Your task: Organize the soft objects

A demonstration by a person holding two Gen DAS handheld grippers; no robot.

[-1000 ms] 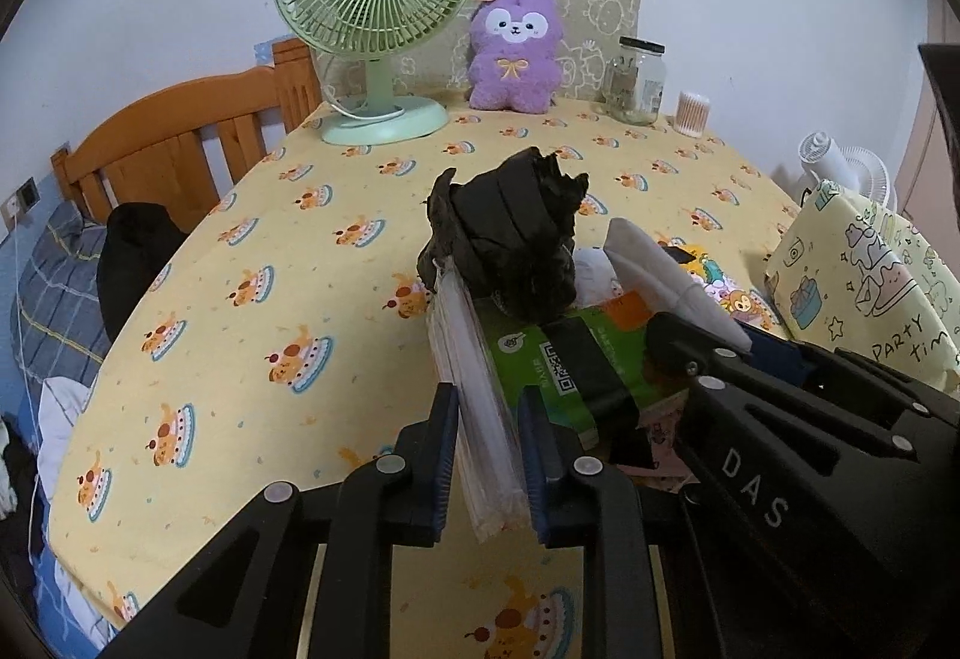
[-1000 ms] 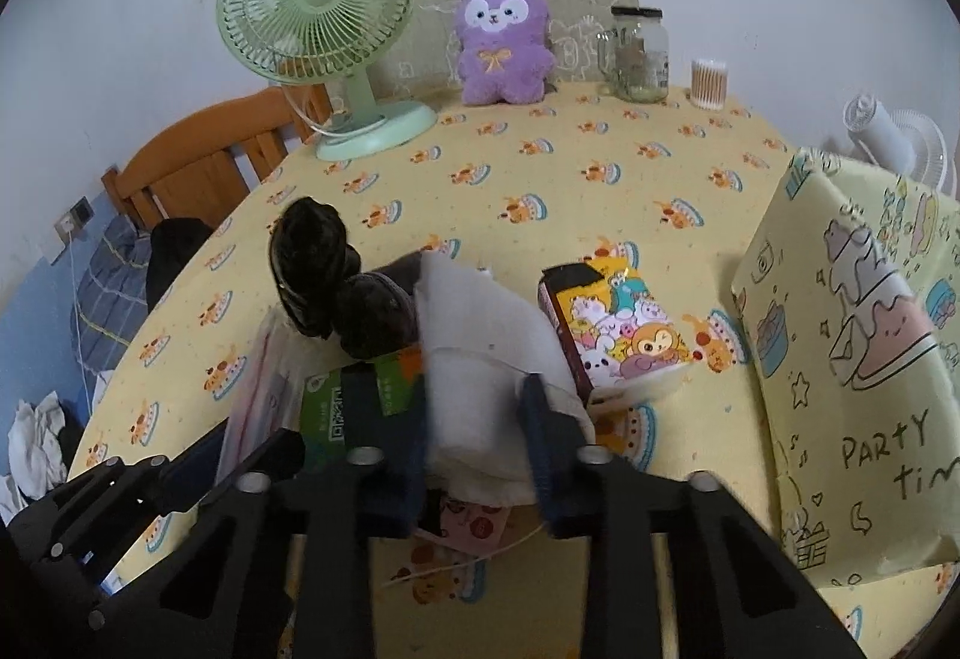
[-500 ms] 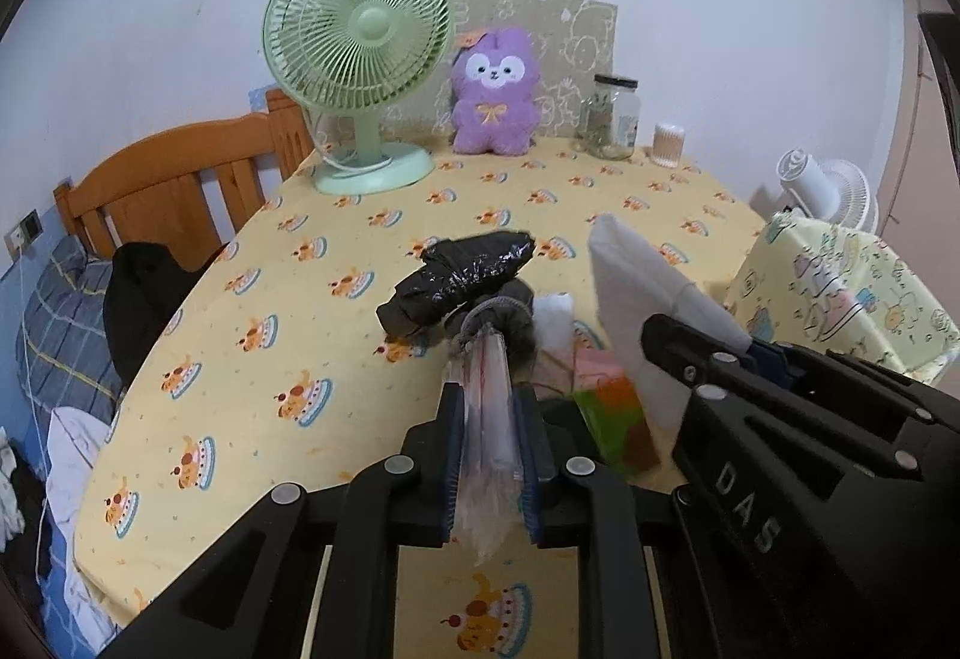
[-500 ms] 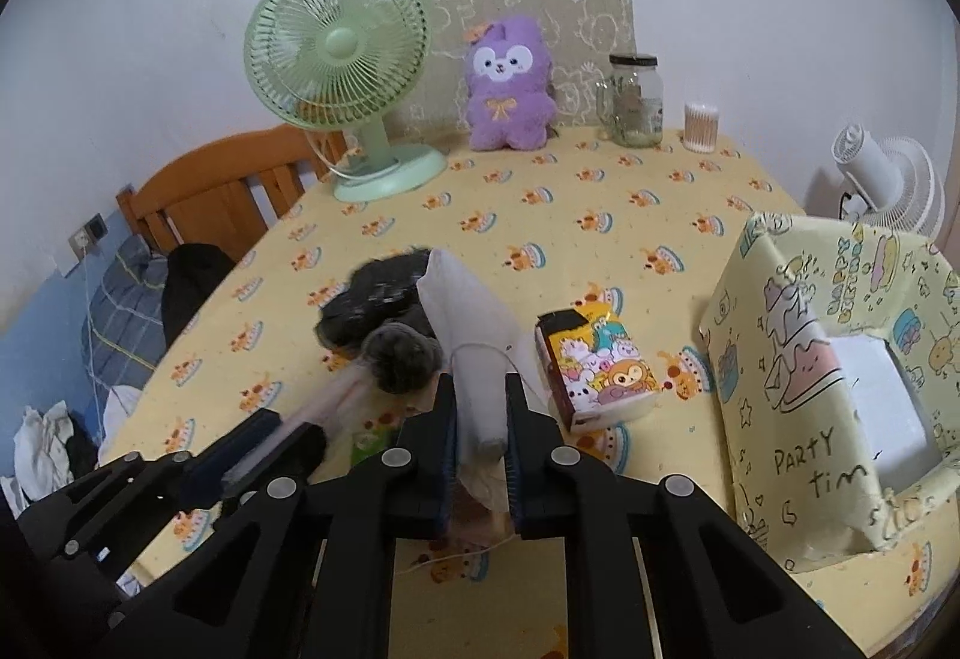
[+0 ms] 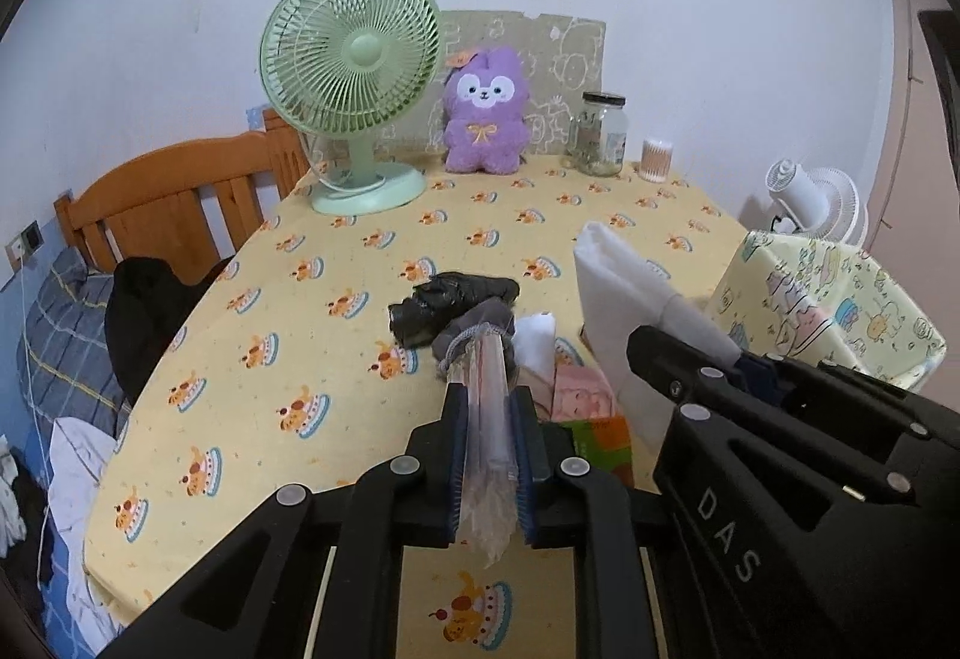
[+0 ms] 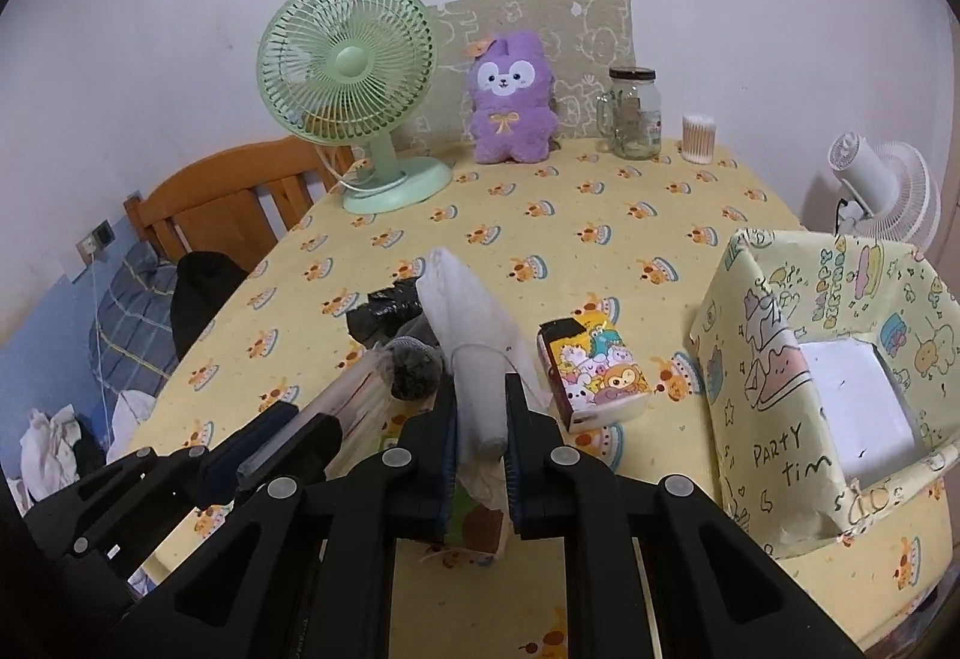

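White folded cloth (image 6: pixel 474 335) is pinched between the pressed fingers of the right gripper (image 6: pixel 480 419), lifted above the table, probably bound for the yellow paper-wrapped box (image 6: pixel 774 395) at right. Left of it, the left gripper (image 5: pixel 489 449) clamps a clear plastic packet (image 5: pixel 489 419), its far end touching a grey fuzzy bundle (image 5: pixel 474 332).

We note a fuzzy purple plush rabbit (image 5: pixel 485 119), a glossy clear plastic bag (image 5: pixel 489 419), a matt printed-paper box (image 6: pixel 828 377), and a varnished wooden headboard (image 5: pixel 174 203).
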